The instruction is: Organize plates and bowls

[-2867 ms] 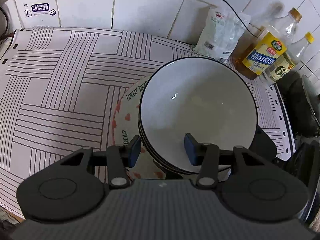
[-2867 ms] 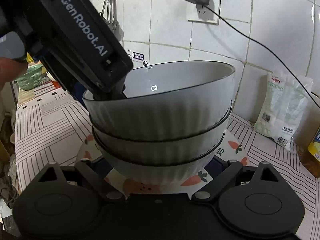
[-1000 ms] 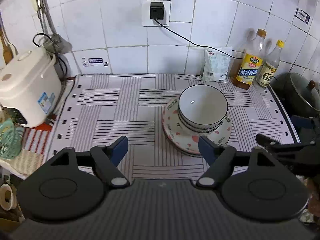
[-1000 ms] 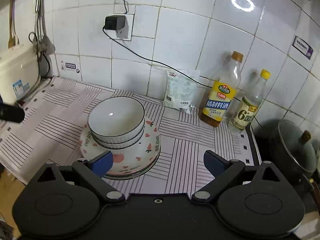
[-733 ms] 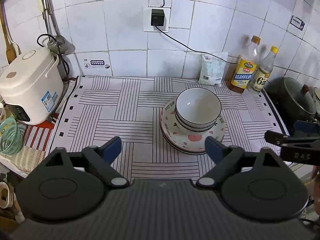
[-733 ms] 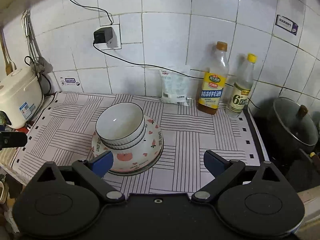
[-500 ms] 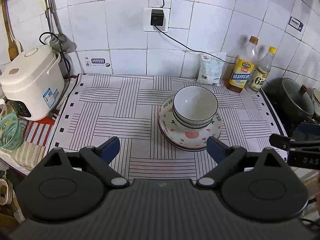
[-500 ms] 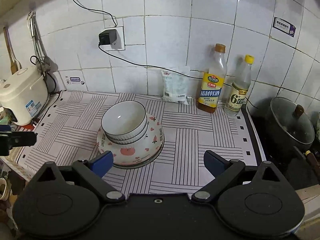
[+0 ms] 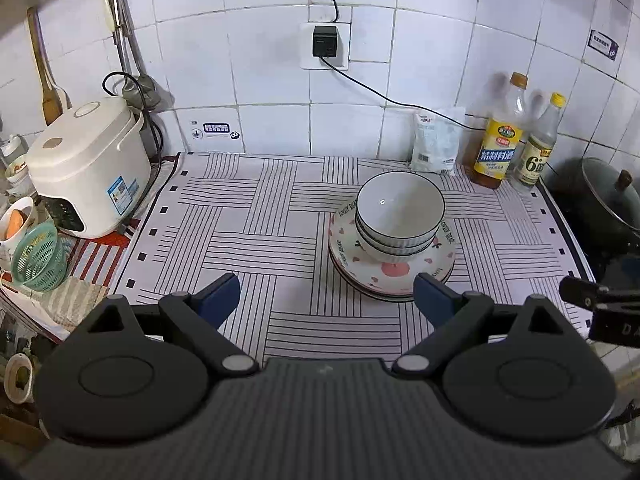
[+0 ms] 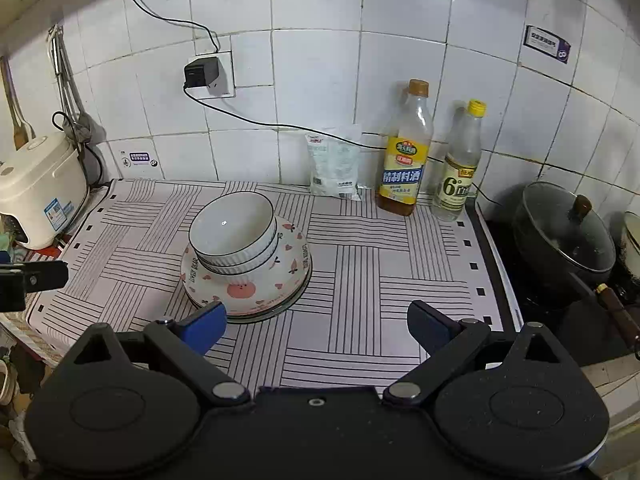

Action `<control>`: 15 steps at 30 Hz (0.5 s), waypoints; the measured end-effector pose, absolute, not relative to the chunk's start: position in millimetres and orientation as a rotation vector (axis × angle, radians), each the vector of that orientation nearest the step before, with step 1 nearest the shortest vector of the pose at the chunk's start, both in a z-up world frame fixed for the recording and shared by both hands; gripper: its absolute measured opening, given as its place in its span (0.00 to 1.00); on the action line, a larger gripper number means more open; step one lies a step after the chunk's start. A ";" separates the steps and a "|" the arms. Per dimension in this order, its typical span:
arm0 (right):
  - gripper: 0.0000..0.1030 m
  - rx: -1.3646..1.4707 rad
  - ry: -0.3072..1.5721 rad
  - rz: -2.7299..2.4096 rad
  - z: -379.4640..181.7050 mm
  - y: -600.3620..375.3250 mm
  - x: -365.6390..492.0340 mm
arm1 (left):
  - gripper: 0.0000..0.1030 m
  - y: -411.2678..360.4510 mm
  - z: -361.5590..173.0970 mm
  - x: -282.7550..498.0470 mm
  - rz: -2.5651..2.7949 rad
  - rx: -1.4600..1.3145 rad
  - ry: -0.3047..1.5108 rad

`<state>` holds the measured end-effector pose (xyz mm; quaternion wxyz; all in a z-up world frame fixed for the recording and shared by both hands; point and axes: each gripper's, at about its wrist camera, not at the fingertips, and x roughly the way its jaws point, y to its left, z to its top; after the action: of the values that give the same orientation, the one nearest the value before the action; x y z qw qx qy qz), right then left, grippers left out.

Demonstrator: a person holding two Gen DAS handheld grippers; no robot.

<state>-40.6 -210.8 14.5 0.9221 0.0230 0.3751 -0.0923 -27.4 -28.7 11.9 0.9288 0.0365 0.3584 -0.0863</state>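
Pulled back from stacked bowls (image 9: 400, 216) on plates (image 9: 390, 272), mid-tabletop (image 9: 256, 248). Left gripper (image 9: 326, 294) and right gripper (image 10: 316, 322): fingers wide, empty; stack ahead, slightly nearer left gripper.

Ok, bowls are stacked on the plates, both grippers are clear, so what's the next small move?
Probably none beyond pulling away: the bowls sit nested on the stacked plates, and the left gripper and right gripper are both open and empty, short of the stack.
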 end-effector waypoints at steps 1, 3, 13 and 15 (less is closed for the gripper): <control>0.96 0.048 0.767 -0.191 15.2 -210.8 -42.7 | 0.92 -28.6 10.8 -28.4 -0.178 0.072 0.733; 0.96 0.050 0.761 -0.194 16.1 -211.3 -46.6 | 0.92 -29.0 9.2 -29.9 -0.181 0.075 0.731; 0.96 0.035 0.733 -0.195 10.7 -205.0 -54.1 | 0.92 -32.4 1.3 -36.0 -0.204 0.118 0.710; 0.96 0.036 0.724 -0.193 10.5 -203.0 -55.7 | 0.92 -31.8 -0.8 -37.0 -0.208 0.113 0.707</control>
<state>-55.7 -203.0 10.5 0.9305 0.0176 0.3535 -0.0941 -37.0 -31.8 -0.8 0.9313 0.0552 0.3455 -0.1017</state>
